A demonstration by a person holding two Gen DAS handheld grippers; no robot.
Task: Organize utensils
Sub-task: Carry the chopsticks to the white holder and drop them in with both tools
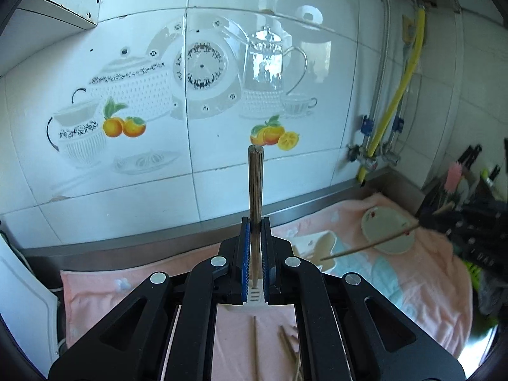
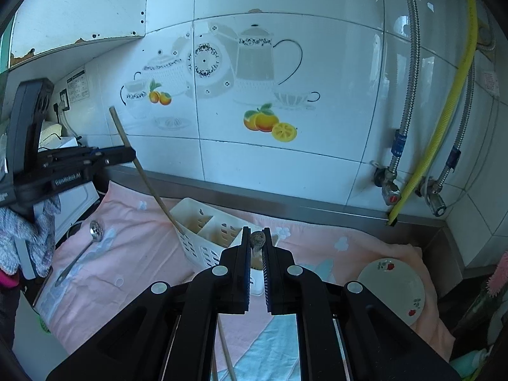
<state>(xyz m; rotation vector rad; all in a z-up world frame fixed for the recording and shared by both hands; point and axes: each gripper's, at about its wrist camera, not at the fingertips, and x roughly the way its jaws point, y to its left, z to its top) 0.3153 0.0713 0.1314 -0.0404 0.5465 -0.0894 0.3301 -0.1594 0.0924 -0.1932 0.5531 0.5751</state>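
My left gripper [image 1: 255,222] is shut on a wooden chopstick [image 1: 255,184] held upright, its lower tip at the edge of the white slotted utensil holder [image 1: 255,298]. In the right wrist view the left gripper [image 2: 127,155] holds that chopstick [image 2: 143,171] slanted, tip touching the holder [image 2: 203,231]. My right gripper [image 2: 257,238] is shut on another chopstick [image 2: 257,239], seen end-on above the holder; its long end [image 2: 227,355] runs back under the gripper. The right chopstick [image 1: 371,243] also shows in the left view. More chopsticks [image 1: 285,343] lie on the pink towel [image 1: 428,285].
A metal ladle [image 2: 79,250] lies on the towel at left. A white plate with red flowers [image 2: 393,285] sits at right, also in the left view [image 1: 387,228]. Tiled wall, steel counter edge and water valves [image 2: 390,190] stand behind. A pink brush [image 2: 500,276] is at far right.
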